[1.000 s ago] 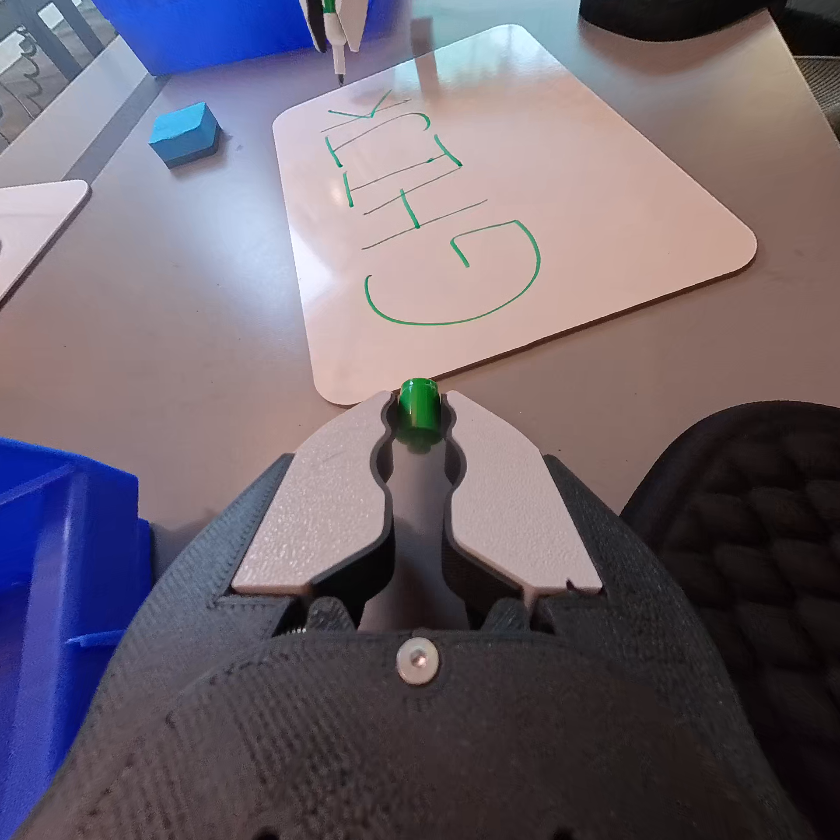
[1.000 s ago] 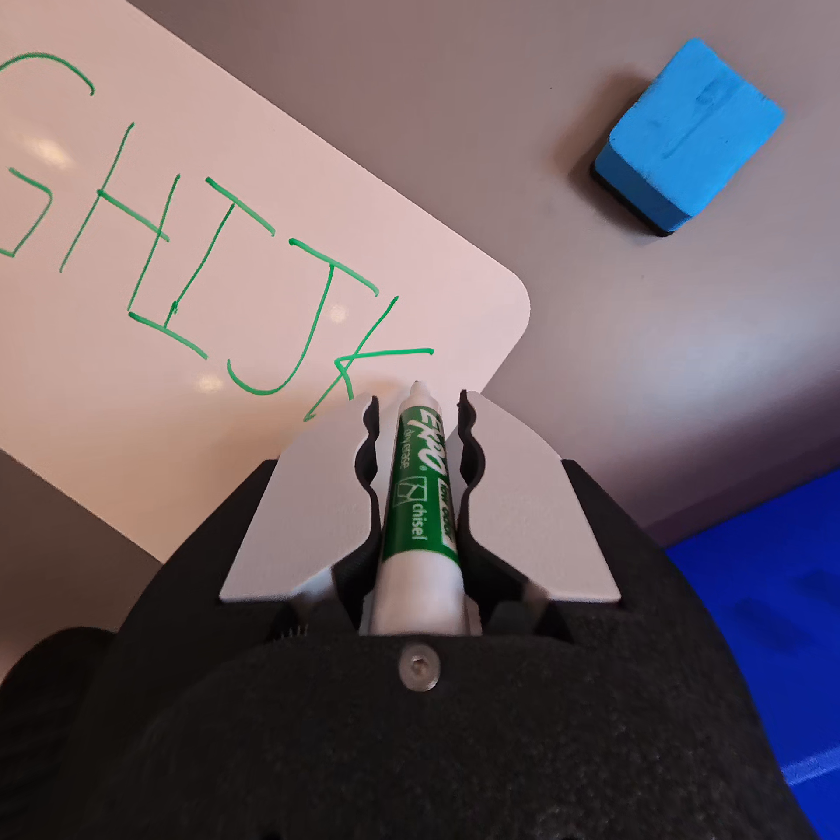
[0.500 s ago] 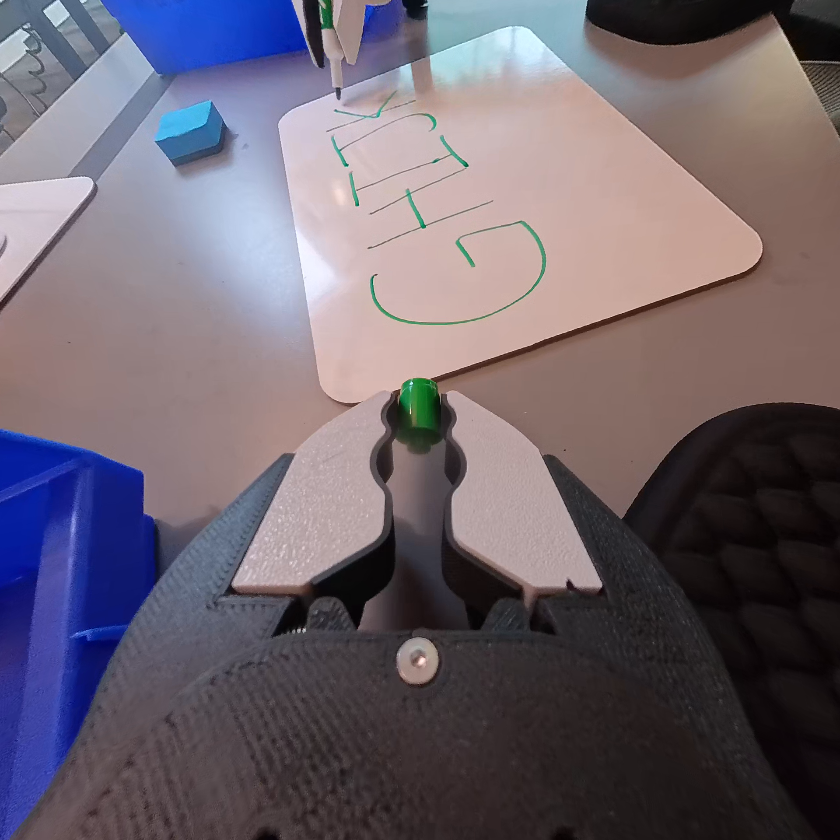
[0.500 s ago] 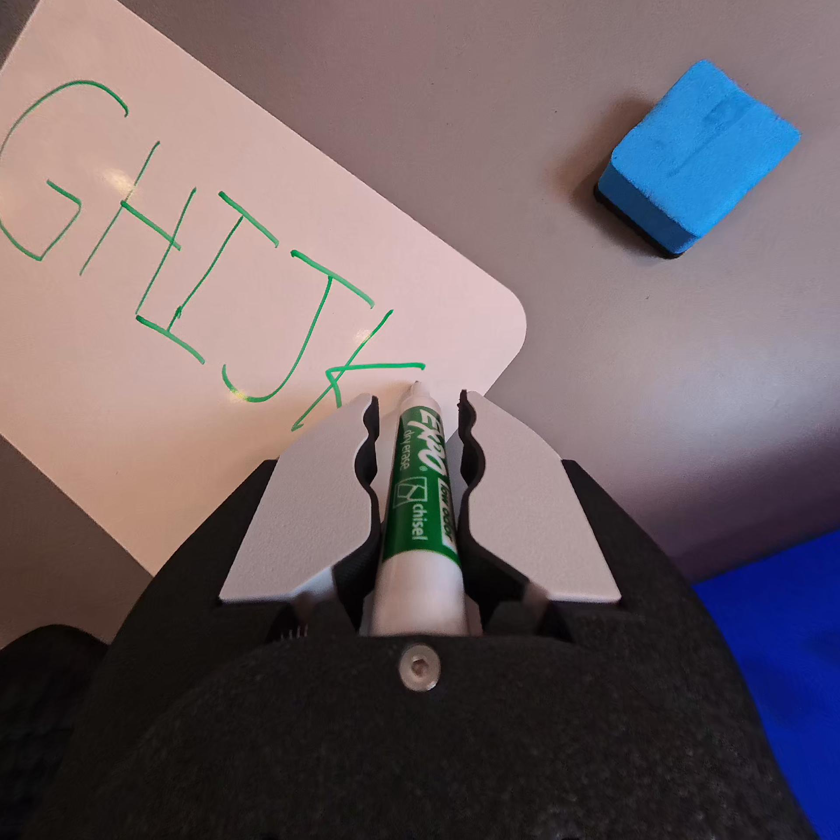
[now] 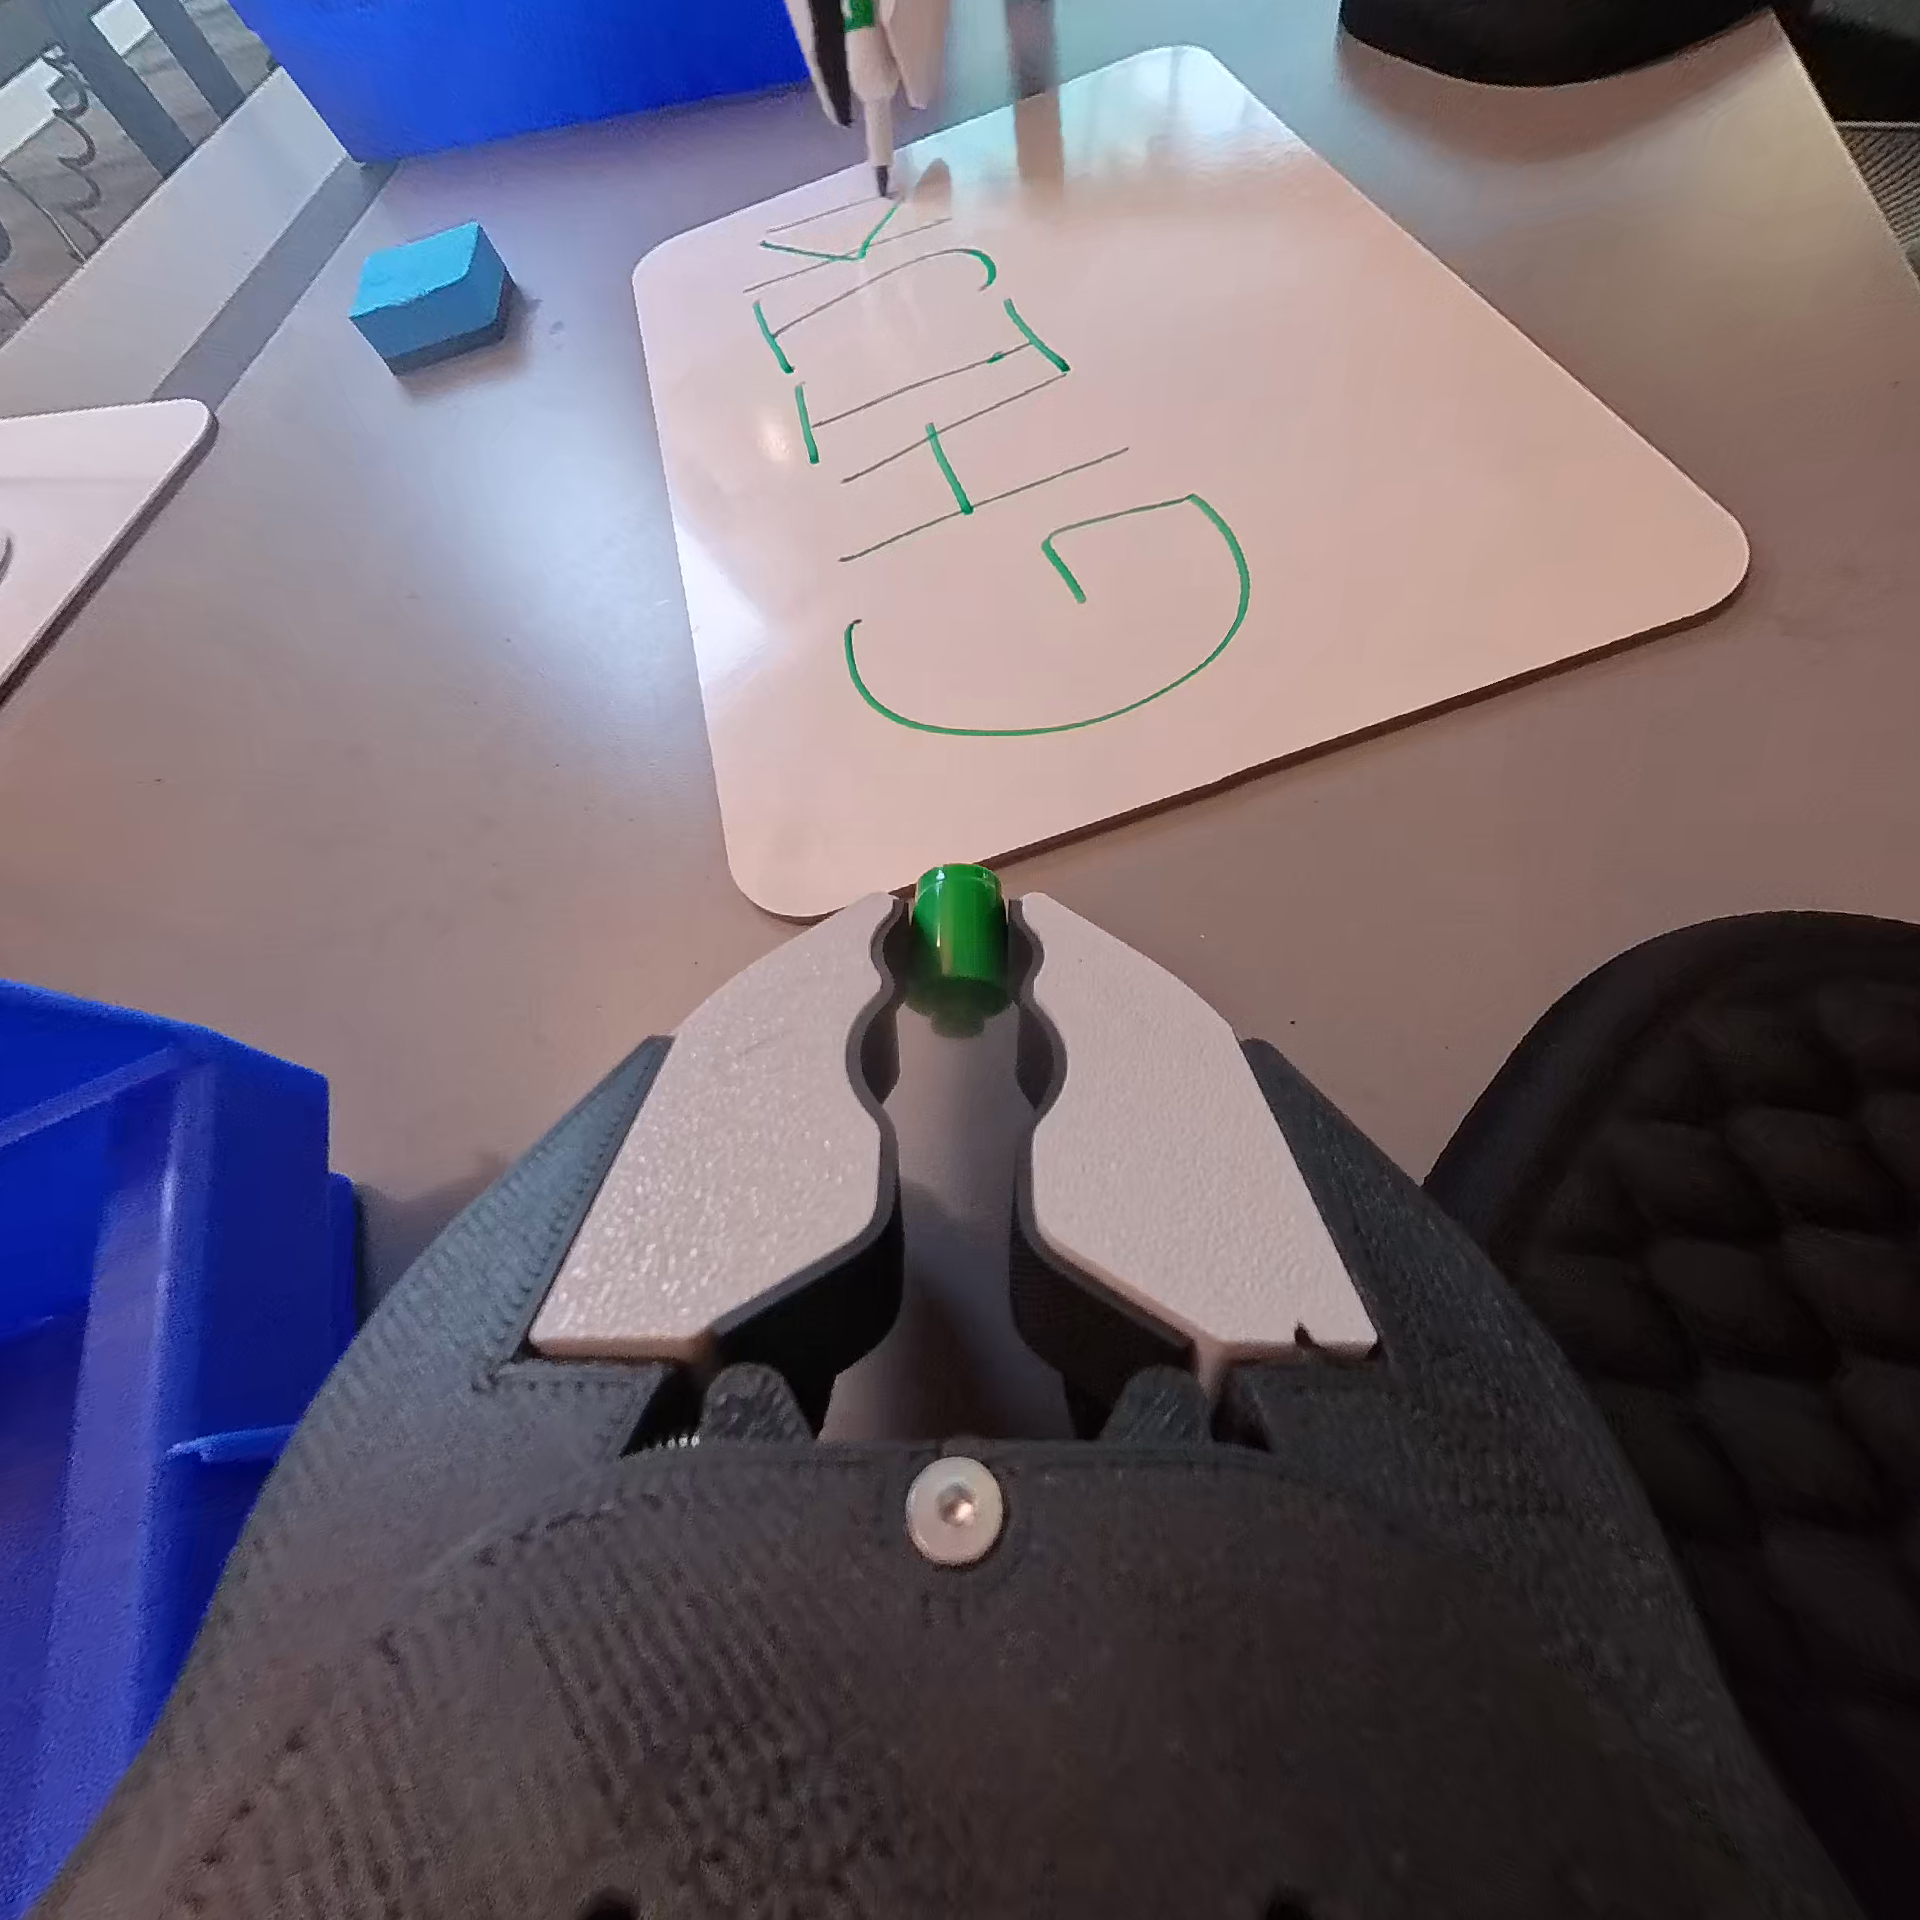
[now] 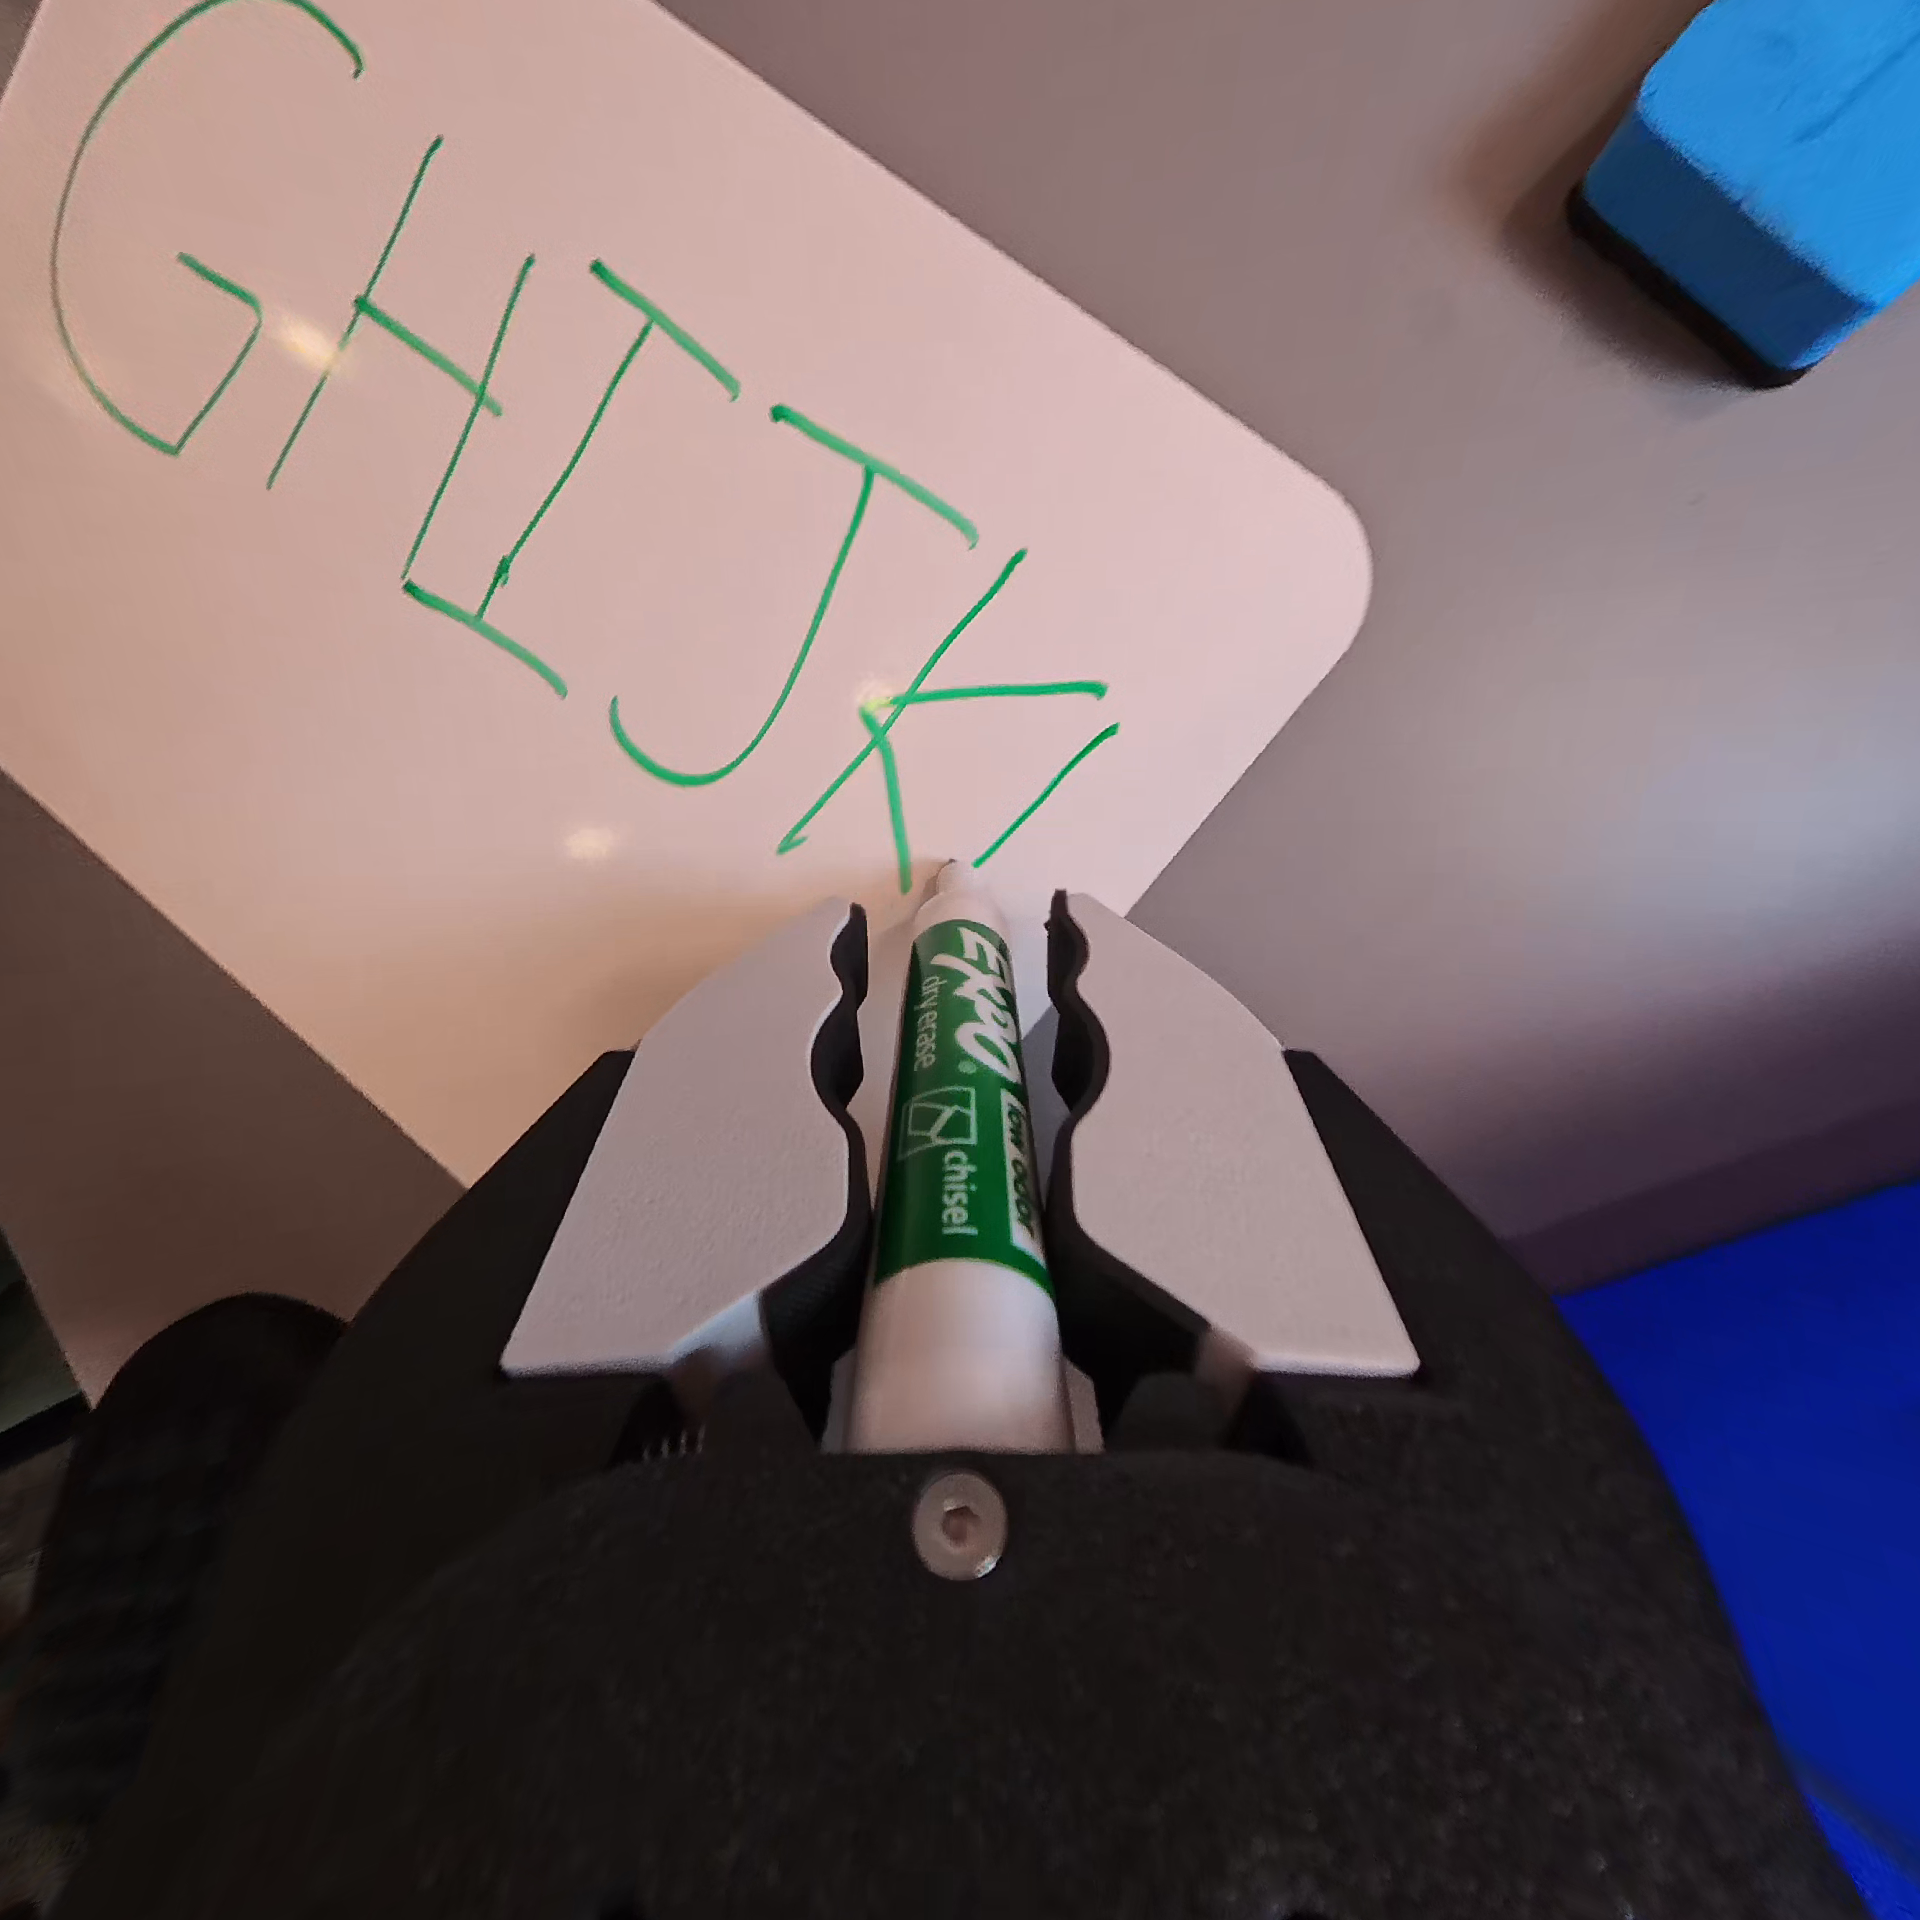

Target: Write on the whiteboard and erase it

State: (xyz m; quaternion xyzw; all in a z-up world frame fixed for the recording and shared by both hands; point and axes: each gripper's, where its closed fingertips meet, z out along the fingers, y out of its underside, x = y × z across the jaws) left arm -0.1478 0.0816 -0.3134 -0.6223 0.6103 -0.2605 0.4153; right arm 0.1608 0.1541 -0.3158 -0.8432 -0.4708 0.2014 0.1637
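A white whiteboard (image 5: 1299,436) with rounded corners lies flat on the grey table and bears a row of green letters. It also shows in the right wrist view (image 6: 343,675). My right gripper (image 6: 951,904) is shut on a green and white dry-erase marker (image 6: 961,1122), whose tip touches the board at the end of the row, near its corner. This marker also shows far off in the left wrist view (image 5: 873,114). My left gripper (image 5: 956,909) is shut on the green marker cap (image 5: 958,951), just short of the board's near edge. A blue eraser block (image 5: 431,296) lies on the table beside the board (image 6: 1766,177).
A blue bin (image 5: 114,1299) stands at my left gripper's side, another blue bin (image 5: 499,62) at the far end. A second white board (image 5: 73,499) lies at the left edge. A black woven cushion (image 5: 1704,1247) is at the right. To reach the blue eraser block (image 5: 431,296) in a straight line is about 15 cm for my right fingers, about 35 cm for my left.
My right gripper has drawn new green strokes at the end of the row and moved closer to the board's corner. My left gripper has held still with the cap.
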